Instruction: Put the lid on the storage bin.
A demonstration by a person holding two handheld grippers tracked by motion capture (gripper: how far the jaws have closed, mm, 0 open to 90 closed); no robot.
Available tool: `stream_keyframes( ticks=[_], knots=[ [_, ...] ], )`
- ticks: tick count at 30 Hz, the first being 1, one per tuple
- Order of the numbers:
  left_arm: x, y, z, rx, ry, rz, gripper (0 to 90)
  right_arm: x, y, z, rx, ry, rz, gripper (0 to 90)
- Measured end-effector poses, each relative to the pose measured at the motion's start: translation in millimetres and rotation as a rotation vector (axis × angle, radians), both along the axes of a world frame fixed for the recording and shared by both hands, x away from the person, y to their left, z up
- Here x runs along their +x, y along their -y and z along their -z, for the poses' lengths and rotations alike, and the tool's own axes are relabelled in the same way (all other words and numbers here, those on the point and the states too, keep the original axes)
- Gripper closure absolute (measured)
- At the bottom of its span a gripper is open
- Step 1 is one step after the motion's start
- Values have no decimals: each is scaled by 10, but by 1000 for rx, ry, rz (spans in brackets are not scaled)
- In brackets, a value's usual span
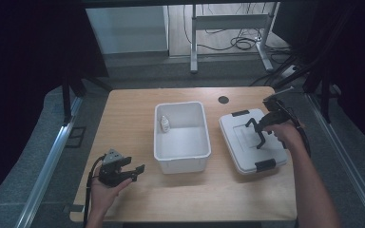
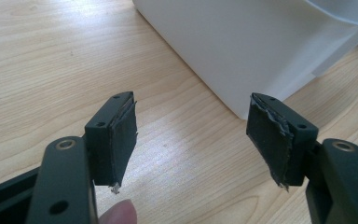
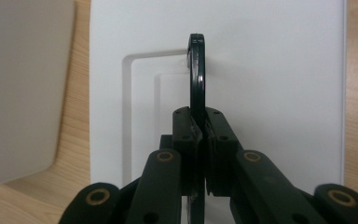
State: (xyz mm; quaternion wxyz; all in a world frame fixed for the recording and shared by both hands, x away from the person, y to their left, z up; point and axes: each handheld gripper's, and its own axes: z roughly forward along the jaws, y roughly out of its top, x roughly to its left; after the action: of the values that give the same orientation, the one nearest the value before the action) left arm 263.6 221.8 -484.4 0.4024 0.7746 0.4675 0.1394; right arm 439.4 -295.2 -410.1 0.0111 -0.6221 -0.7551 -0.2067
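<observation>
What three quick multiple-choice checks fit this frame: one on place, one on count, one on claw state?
1. Where does the small bottle stand?
A. inside the open white bin
B. on the lid
C. on the bare table

2. How many black latches show on the white lid?
A. one
B. two
C. four

3. What is the right claw doing?
A. hanging open
B. shut on the lid's black handle
C. gripping the bottle

Answers: 1 A, it stands against the bin's inner left wall; 2 B, one at each end; 3 B, the jaws pinch the handle, while the left claw hangs open.

Dim high view with dark surroundings; soft overhead light on the table (image 1: 123, 118); gripper views brighter, nearest parts blurred.
</observation>
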Motion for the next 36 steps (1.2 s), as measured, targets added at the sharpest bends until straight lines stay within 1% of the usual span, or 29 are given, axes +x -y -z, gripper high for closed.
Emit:
stream_keyframes(
  ticks=[1, 2, 5, 6, 7, 8, 12, 13, 14, 16, 21, 25, 26, 30, 32, 36],
  knots=[
    [-3, 0, -2, -2, -1, -3, 335, 0, 0, 0, 0, 0, 0, 854],
    [-5, -3, -5, -3, 0, -3, 335, 1, -22, -36, -1, 4, 0, 854],
    [-8, -16, -16, -6, 6, -1, 335, 9, -105, -191, -3, 22, -7, 854],
    [-10, -21, -20, -7, 7, -3, 335, 12, -169, -300, -6, 33, -11, 854],
    [-10, -25, -21, -9, 7, -3, 335, 12, -169, -300, -6, 33, -11, 854],
    [-12, -29, -23, -10, 7, -3, 335, 11, -191, -337, -4, 37, -10, 854],
    [-30, -42, -49, -21, 16, -3, 334, -16, -298, -517, -2, 55, -19, 854],
    [-36, -47, -59, -24, 20, -4, 334, -38, -339, -614, -7, 66, -15, 854],
    [-43, -53, -71, -26, 24, -4, 334, -38, -339, -614, -7, 66, -15, 854],
    [-54, -61, -87, -30, 29, -4, 334, -62, -371, -717, -12, 78, -7, 854],
    [-67, -67, -102, -37, 37, -2, 334, -122, -439, -936, -14, 101, -11, 854],
    [-59, -58, -91, -32, 29, -2, 334, -134, -505, -1098, -16, 115, -15, 854],
    [-55, -56, -86, -30, 29, 0, 334, -132, -526, -1130, -11, 116, -14, 854],
    [-52, -42, -75, -27, 23, 3, 334, -112, -620, -1227, -21, 118, -19, 854],
    [-53, -42, -75, -28, 23, 3, 334, -100, -690, -1261, -11, 117, -16, 854],
    [-57, -51, -78, -32, 23, 2, 334, -89, -755, -1267, -12, 117, -22, 854]
  ],
)
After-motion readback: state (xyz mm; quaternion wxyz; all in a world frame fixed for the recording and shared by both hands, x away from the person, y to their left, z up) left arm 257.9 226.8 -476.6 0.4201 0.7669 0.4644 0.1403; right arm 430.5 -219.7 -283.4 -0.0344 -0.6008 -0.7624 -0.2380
